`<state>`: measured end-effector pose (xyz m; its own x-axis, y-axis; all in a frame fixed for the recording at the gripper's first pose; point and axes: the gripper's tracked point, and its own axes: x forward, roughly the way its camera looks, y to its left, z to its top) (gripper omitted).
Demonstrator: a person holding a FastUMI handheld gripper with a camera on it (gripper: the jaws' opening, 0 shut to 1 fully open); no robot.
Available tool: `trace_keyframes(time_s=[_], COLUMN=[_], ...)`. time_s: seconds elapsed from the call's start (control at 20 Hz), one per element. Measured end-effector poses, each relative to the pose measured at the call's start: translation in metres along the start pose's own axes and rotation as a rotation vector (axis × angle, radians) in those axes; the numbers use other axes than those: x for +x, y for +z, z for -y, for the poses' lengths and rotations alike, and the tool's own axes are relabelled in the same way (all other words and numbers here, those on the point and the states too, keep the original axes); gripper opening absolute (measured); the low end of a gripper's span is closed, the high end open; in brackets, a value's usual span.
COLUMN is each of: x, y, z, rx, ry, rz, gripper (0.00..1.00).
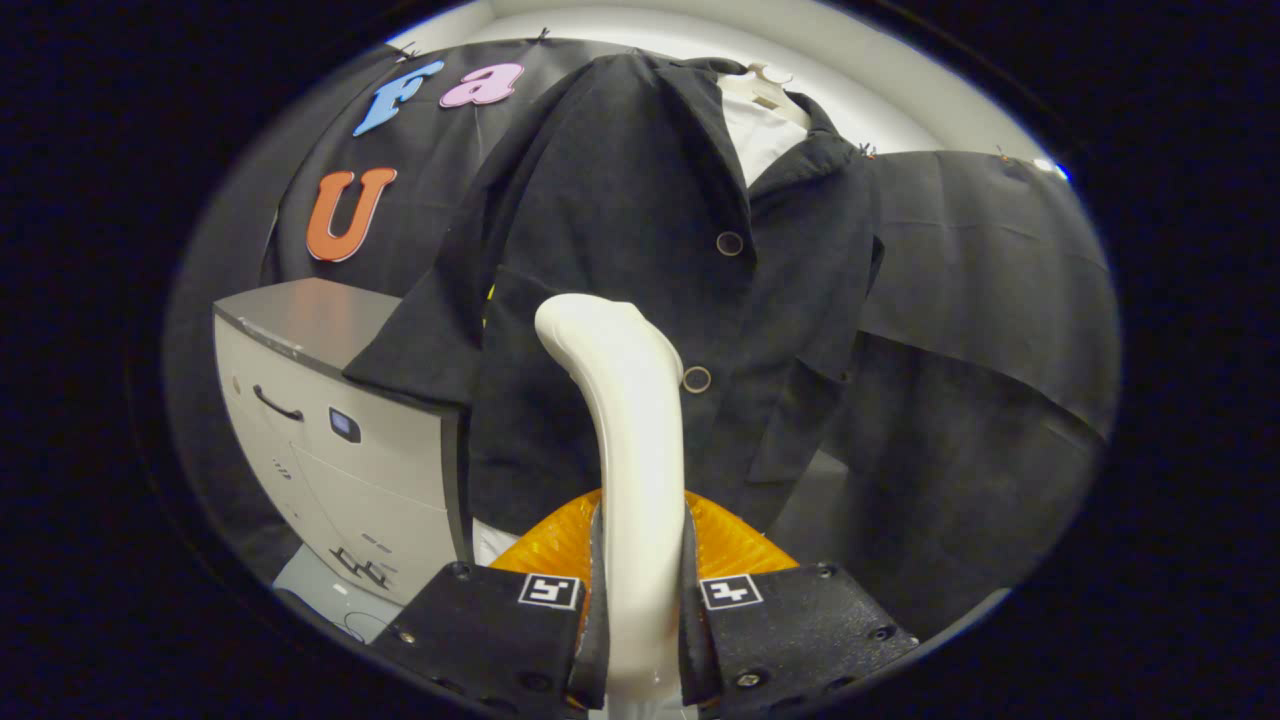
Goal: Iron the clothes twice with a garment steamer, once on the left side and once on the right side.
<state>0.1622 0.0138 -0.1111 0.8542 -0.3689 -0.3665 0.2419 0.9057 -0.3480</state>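
In the gripper view, the gripper point(640, 600) clamps both fingers on the white handle of the garment steamer point(625, 420), whose head rises against the front of the hanging dark jacket point(620, 200), beside its lower button point(697, 379). The handle looks smooth, rigid and possibly slippery, so it is best held low on the neck. The jacket seems soft and would give under pressure.

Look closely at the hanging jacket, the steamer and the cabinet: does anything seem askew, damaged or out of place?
One thing: the dark jacket hangs with a sleeve draped over the top of the grey cabinet instead of hanging free. Otherwise nothing stands out. The gripper has both fingers pressed on the white steamer handle, upright before the jacket's buttons.
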Motion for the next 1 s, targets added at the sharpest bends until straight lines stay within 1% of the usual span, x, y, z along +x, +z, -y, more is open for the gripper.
trace_keyframes(time_s=[0.45, 0.7, 1.0], x=[0.002, 0.005, 0.002], y=[-0.074, -0.111, -0.155], z=[-0.007, -0.016, -0.023], rx=[-0.013, -0.023, -0.038], ry=[-0.017, -0.012, -0.022], rz=[-0.096, -0.154, -0.252], gripper=[0.31, 0.31, 0.31])
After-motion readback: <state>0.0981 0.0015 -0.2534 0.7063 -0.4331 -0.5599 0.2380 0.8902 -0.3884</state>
